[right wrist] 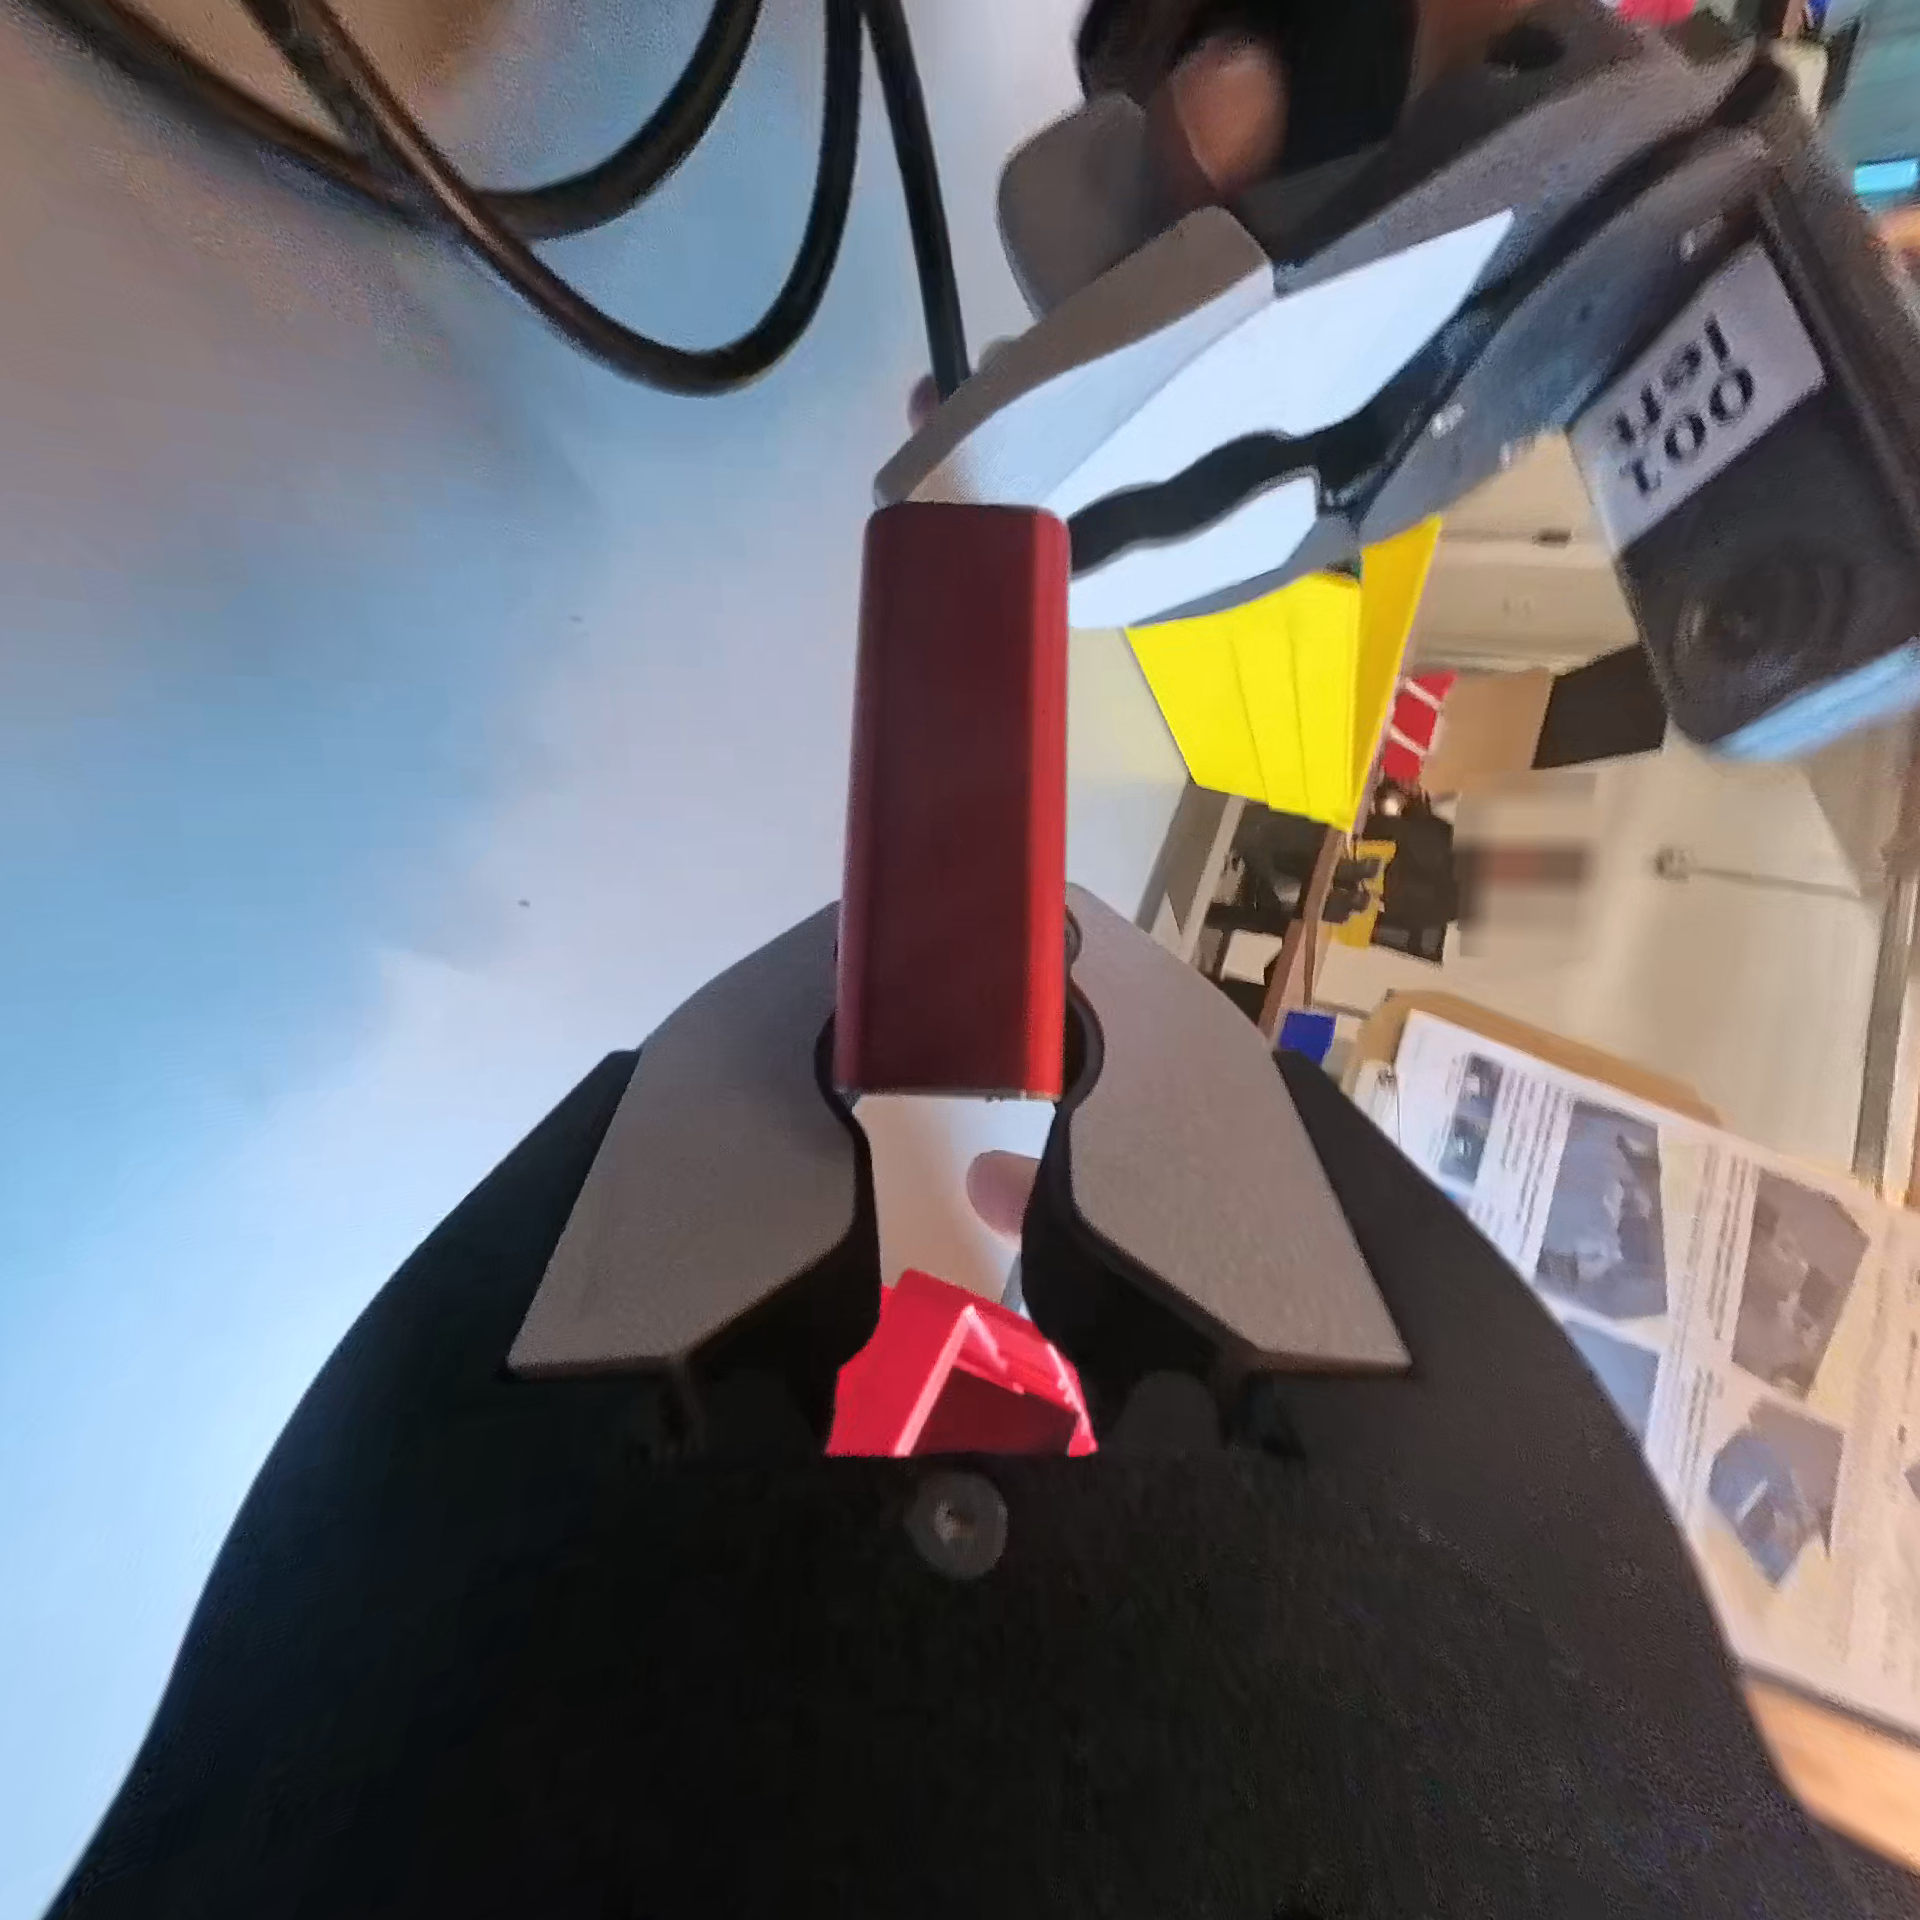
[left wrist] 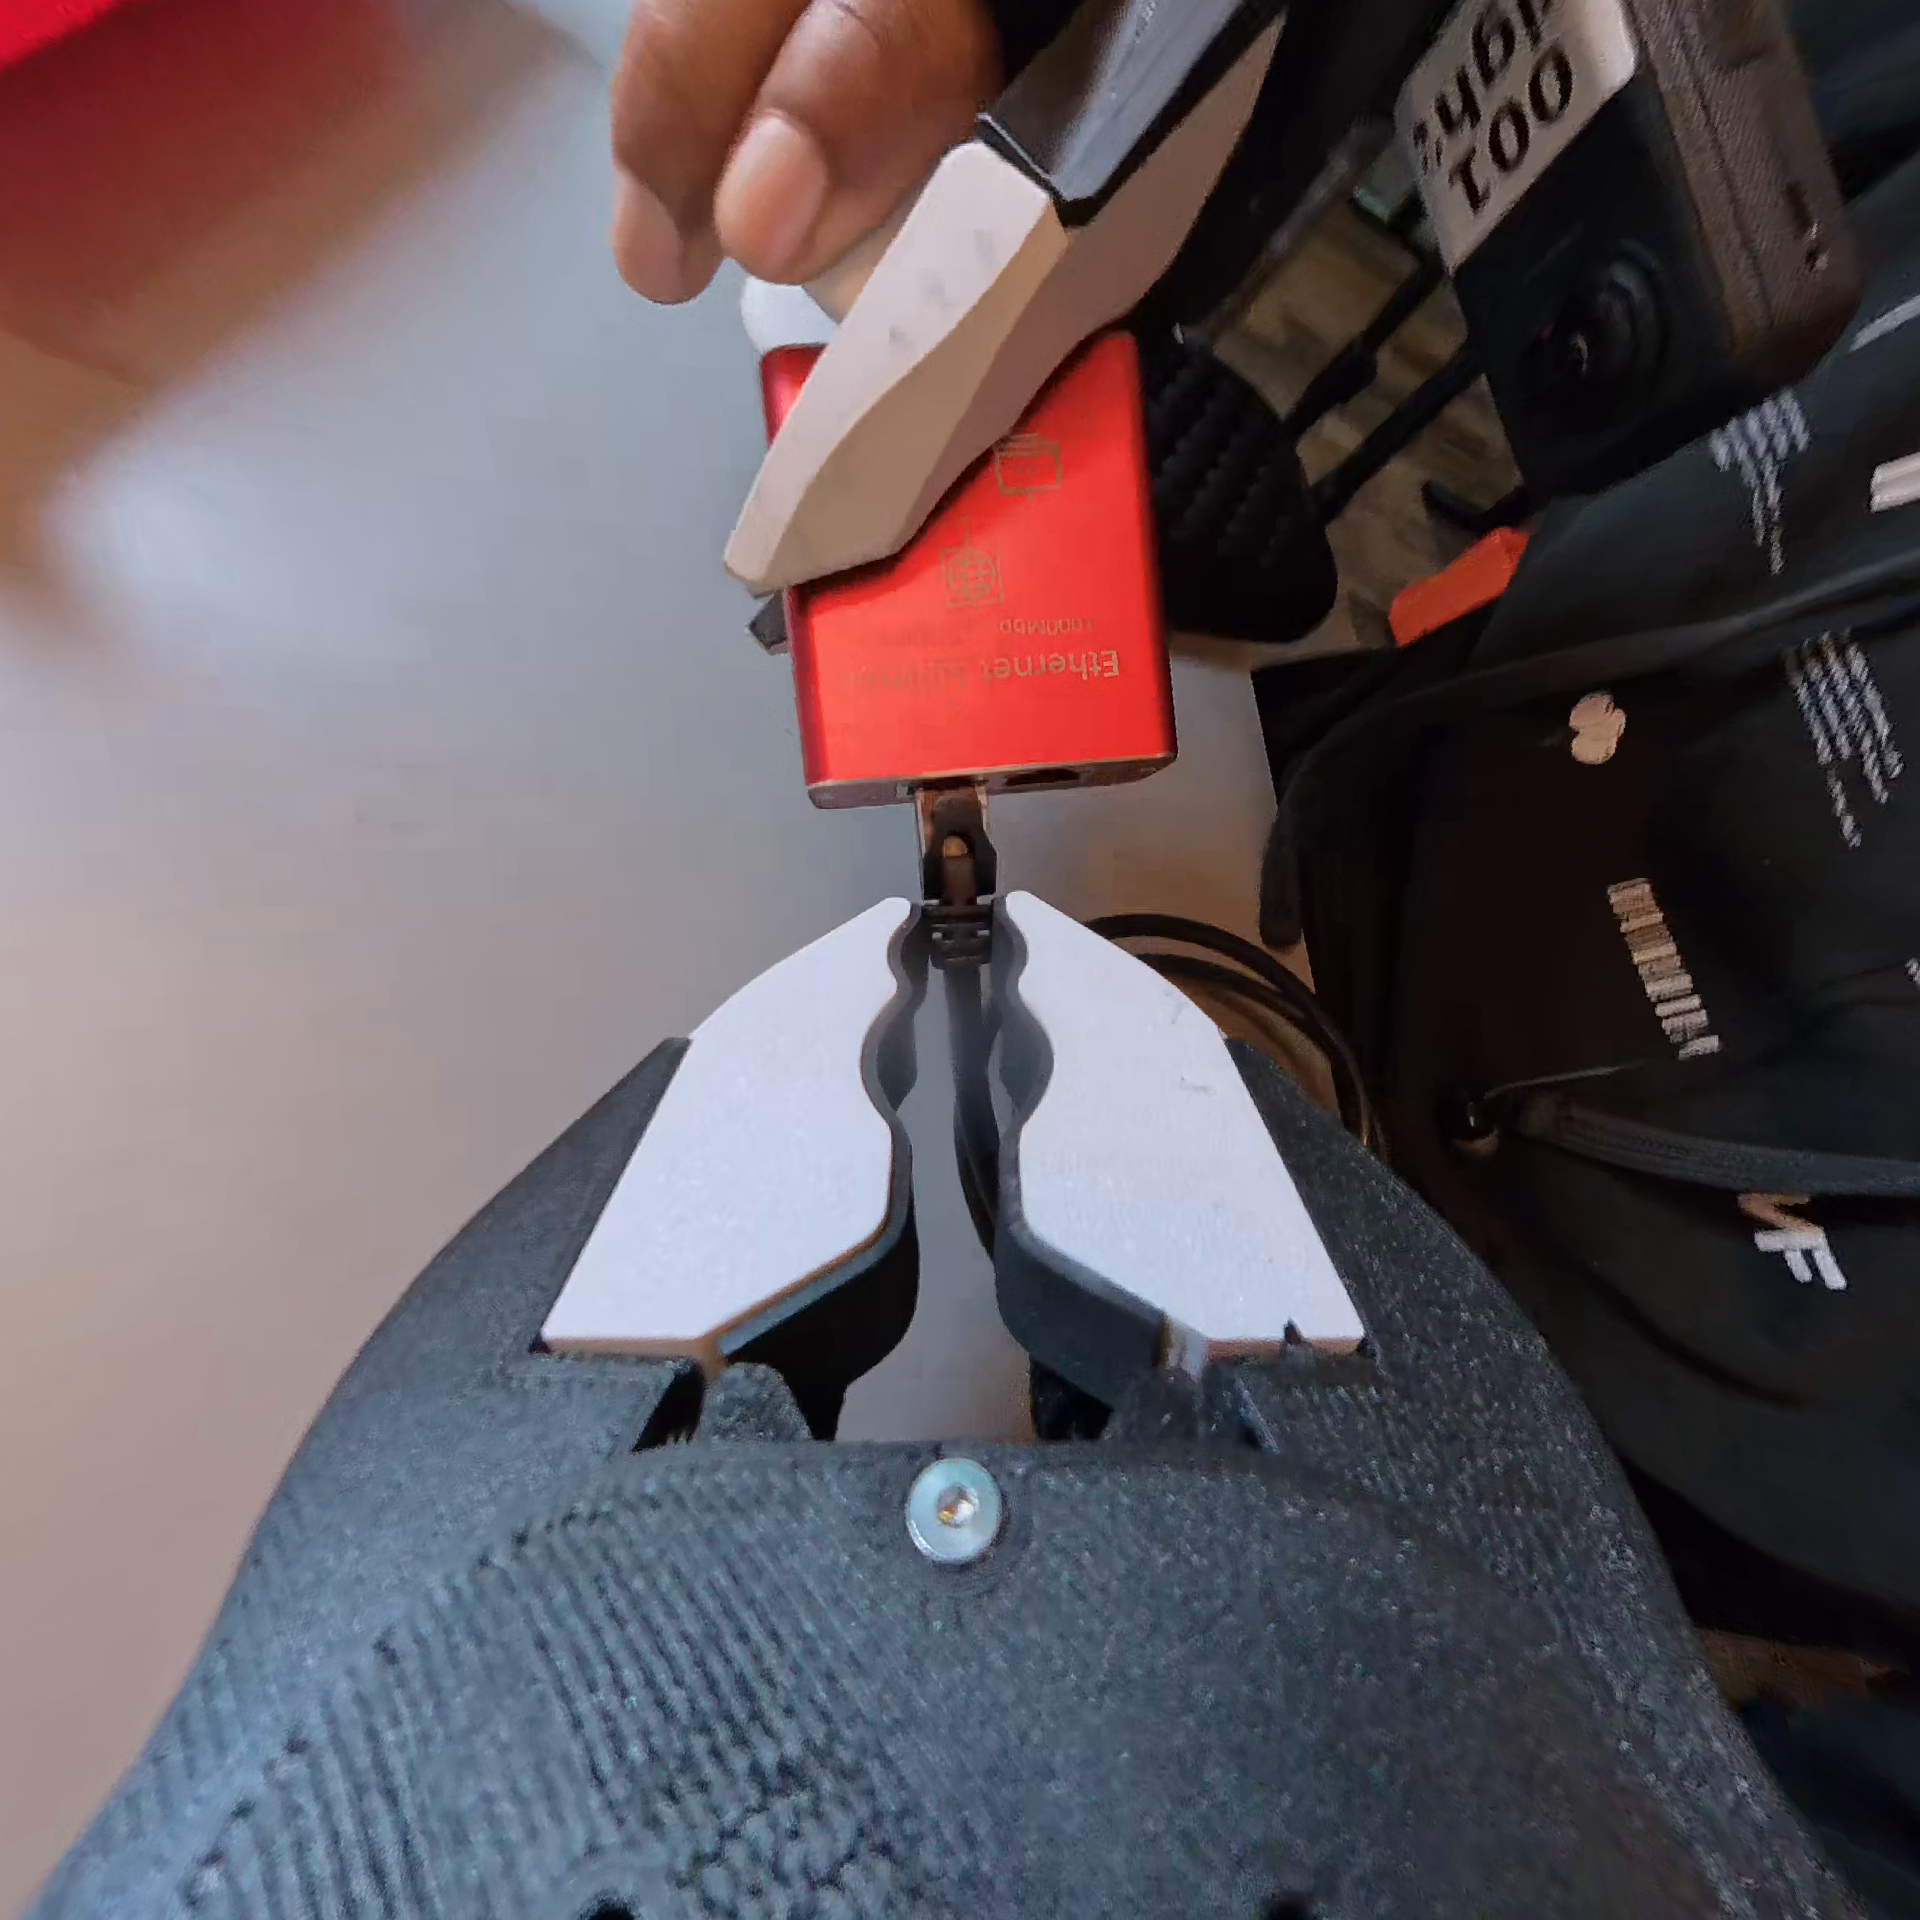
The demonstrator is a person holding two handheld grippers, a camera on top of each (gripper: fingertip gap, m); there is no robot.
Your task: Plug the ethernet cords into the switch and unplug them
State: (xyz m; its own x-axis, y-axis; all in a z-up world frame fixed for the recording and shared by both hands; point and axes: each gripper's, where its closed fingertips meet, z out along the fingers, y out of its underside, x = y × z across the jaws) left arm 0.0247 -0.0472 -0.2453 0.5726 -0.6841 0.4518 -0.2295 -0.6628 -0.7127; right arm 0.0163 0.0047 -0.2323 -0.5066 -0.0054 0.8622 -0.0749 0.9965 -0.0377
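The left gripper (left wrist: 954, 920) is clamped on the black ethernet cord (left wrist: 966, 1049) just behind its plug (left wrist: 951, 852), which is seated in a port of the red switch (left wrist: 977, 644). The switch is held in the air above a pale table (left wrist: 364, 727), pinched between the fingers of the right gripper (right wrist: 951, 987). A person's hand (left wrist: 769, 135) is seen behind the switch.
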